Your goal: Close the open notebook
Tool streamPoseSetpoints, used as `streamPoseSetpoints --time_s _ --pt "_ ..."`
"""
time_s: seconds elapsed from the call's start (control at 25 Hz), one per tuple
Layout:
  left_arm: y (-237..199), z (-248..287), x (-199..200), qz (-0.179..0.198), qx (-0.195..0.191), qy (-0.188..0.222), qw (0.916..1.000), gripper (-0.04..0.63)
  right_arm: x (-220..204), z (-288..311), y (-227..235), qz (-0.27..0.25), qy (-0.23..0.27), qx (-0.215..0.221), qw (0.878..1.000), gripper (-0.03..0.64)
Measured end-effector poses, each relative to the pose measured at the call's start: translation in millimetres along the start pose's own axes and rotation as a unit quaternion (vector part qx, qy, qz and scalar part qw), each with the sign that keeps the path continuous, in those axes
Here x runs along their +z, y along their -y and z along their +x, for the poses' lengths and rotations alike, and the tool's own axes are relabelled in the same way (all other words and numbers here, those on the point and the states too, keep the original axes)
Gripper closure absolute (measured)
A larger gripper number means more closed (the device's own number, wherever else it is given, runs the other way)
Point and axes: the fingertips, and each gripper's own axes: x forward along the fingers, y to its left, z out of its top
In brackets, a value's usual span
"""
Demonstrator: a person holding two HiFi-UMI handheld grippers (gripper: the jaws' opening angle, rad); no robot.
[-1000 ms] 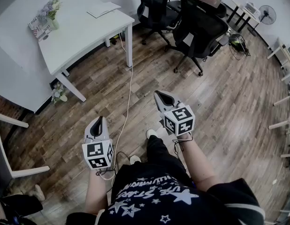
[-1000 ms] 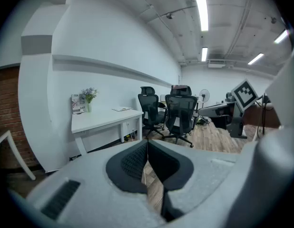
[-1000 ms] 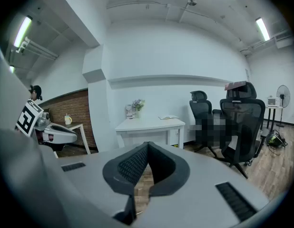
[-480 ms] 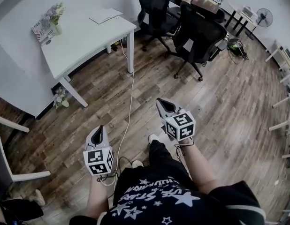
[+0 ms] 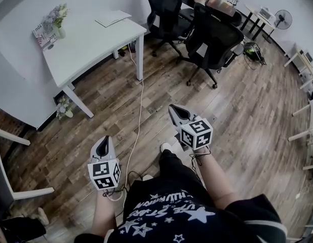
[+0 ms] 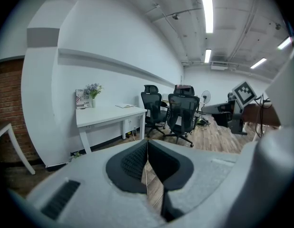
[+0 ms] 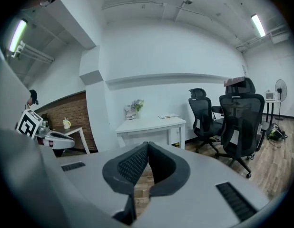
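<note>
The open notebook [image 5: 112, 17] lies flat at the far end of a white table [image 5: 85, 44], well ahead of both grippers; it also shows small in the left gripper view, notebook [image 6: 124, 106], and in the right gripper view, notebook [image 7: 168, 116]. My left gripper [image 5: 103, 140] hangs over the wood floor at lower left, jaws shut with nothing between them. My right gripper [image 5: 173, 108] is held a little farther forward, also shut and empty. The pads meet in both gripper views: left gripper [image 6: 147, 142], right gripper [image 7: 147, 144].
A flower vase [image 5: 57, 22] and a printed sign [image 5: 42, 33] stand at the table's left end. Two black office chairs [image 5: 212, 34] sit right of the table. A white cable [image 5: 139, 105] runs across the floor. A white chair [image 5: 14, 186] is at the left, a fan [image 5: 283, 19] far right.
The left gripper has slid a little lower in the head view, nearer the person. The right gripper has hardly moved. Both stay shut.
</note>
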Motion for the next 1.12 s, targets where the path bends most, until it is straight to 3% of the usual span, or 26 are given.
streamPoseSetpoints --time_s 0.04,0.12,0.44,0.88,1.12 --pt "0 4 2 0.0 0.0 0.0 1.0 0.574 1 3 2 0.005 0.0 0.004 1.0 0.608" --pt "-2 13 7 0.001 0.002 -0.001 1.0 0.574 3 13 6 0.01 -0.003 0.014 1.0 0.486" --pt "-6 79 28 0.002 0.022 -0.021 0.9995 0.574 8 83 60 0.05 -0.019 0.039 0.998 0.366" --pt "13 231 105 0.012 0.057 -0.036 0.9976 0.574 53 198 193 0.082 -0.033 0.086 0.992 0.339" --pt "16 288 140 0.026 0.088 -0.03 0.9953 0.574 75 248 241 0.08 -0.038 0.116 0.989 0.337"
